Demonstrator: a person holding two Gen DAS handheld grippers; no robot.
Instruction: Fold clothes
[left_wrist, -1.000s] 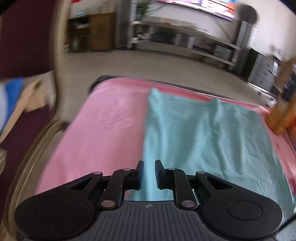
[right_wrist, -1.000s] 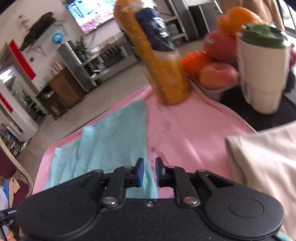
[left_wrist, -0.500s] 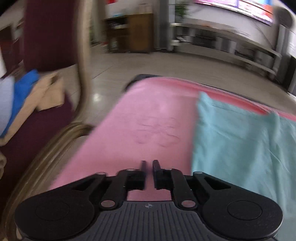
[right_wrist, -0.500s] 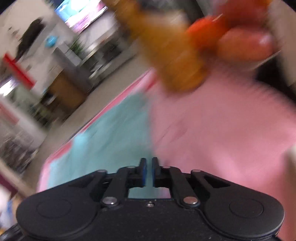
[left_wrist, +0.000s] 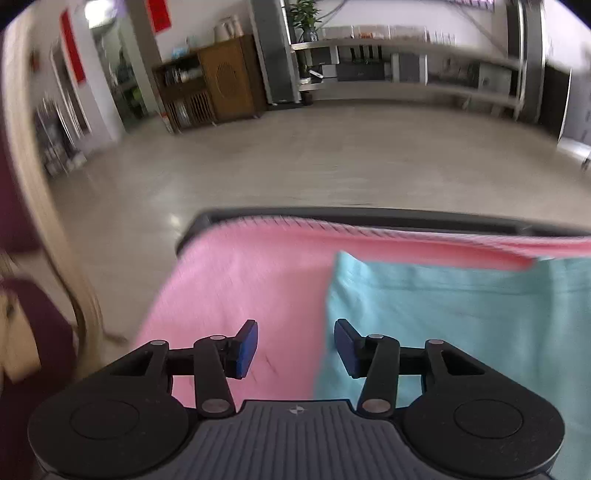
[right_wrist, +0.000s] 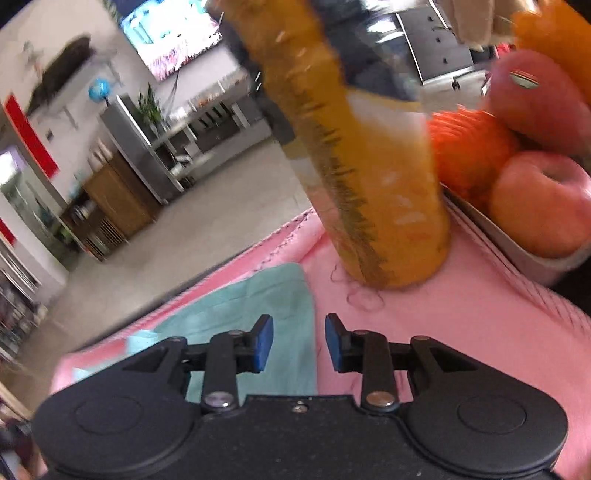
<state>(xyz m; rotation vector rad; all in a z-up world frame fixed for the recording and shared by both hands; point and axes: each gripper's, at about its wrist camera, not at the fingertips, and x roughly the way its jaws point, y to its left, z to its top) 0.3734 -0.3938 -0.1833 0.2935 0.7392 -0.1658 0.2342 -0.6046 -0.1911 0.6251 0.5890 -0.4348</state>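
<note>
While the teal cloth (left_wrist: 461, 325) lies flat on the pink blanket (left_wrist: 240, 280), at my left tongs' (left_wrist: 295, 349) two o'clock, both tongs (right_wrist: 299, 343) gape empty; I can't tell whether more folds remain.

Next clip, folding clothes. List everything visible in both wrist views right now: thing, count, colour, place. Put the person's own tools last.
teal garment: one, teal, spread flat on the pink cloth.
pink cloth: one, pink, covering the table.
bottle: one, orange contents with dark label, standing on the pink cloth beyond the right tool.
fruit tray: one, grey, right of the bottle, holding apples and oranges.
apples: at least two, red.
oranges: at least two, orange; blurred.
wooden cabinet: one, brown, against the far wall.
chair: one, tan frame, maroon padding, left of the table.
left tool: one, black with blue pads, open, over the garment's left edge.
right tool: one, black with blue pads, open, over the garment's right edge.
</note>
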